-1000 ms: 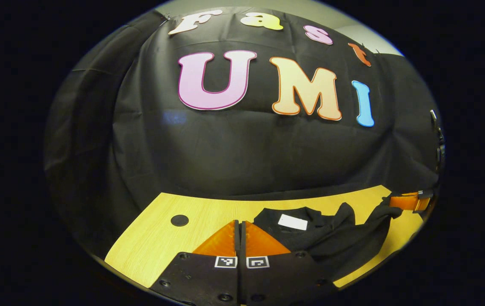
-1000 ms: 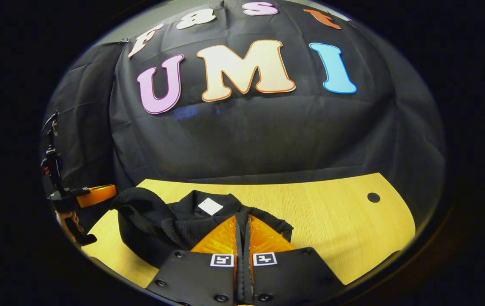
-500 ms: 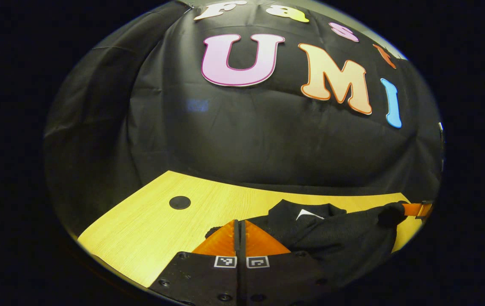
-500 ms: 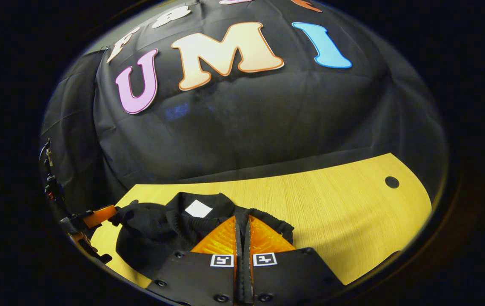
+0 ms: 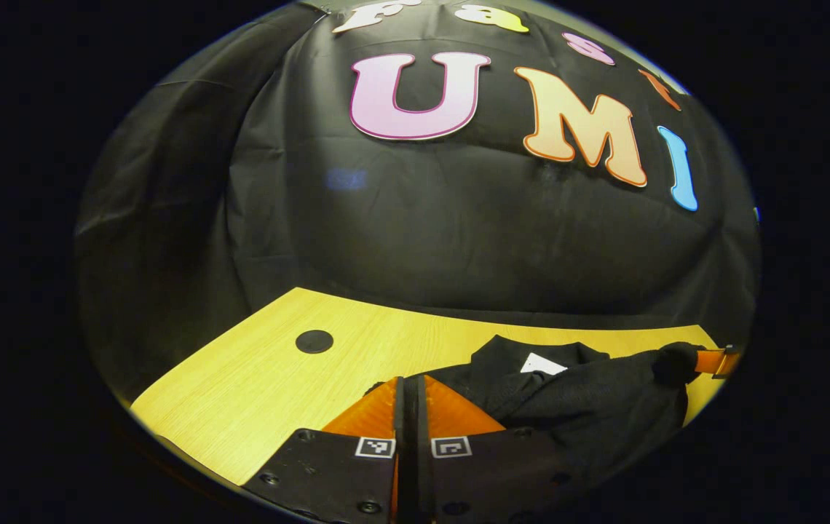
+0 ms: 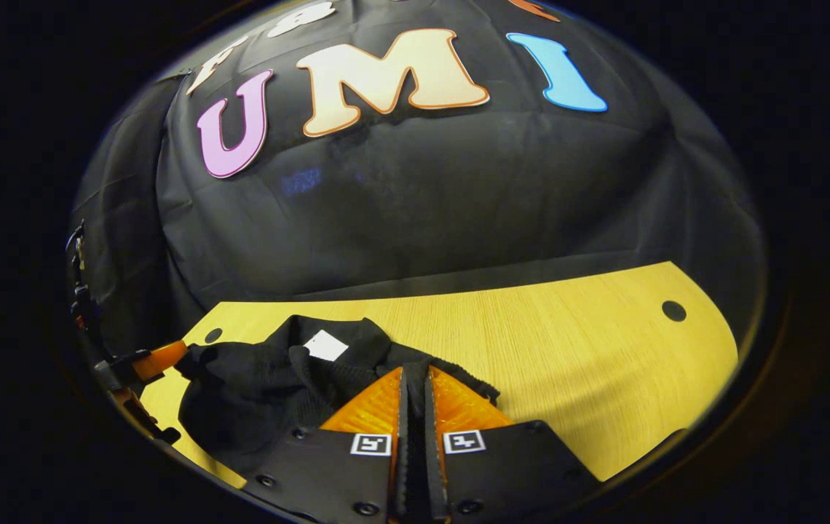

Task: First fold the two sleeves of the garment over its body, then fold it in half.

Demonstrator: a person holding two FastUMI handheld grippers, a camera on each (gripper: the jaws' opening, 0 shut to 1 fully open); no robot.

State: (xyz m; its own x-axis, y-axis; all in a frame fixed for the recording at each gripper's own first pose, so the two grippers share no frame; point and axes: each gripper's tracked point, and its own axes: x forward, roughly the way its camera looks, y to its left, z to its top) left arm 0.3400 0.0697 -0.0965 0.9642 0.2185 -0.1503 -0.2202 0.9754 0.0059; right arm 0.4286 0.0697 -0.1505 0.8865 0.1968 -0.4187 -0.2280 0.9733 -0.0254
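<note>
A black garment point(image 5: 590, 407) with a white neck label point(image 5: 542, 364) lies bunched on the wooden table point(image 5: 255, 386). In the left gripper view my left gripper point(image 5: 409, 386) is shut, with a dark edge of the garment at its tips. Farther right, the right gripper point(image 5: 713, 360) pinches a raised fold of the cloth. In the right gripper view the garment point(image 6: 262, 393) and its label point(image 6: 325, 345) lie left of centre. There my right gripper point(image 6: 415, 375) is shut on the fabric's edge, and the left gripper point(image 6: 156, 356) holds the garment's far left end.
The table point(image 6: 568, 349) runs back to the black cloth wall. It has a round dark hole point(image 5: 314, 341) on its left side, one point(image 6: 673, 311) at far right and another point(image 6: 213, 335) near the garment. Bare wood stretches right of the garment.
Both grippers have carried their cloth edges forward and lower over the garment. The garment is now more bunched and flatter. Both stay shut.
</note>
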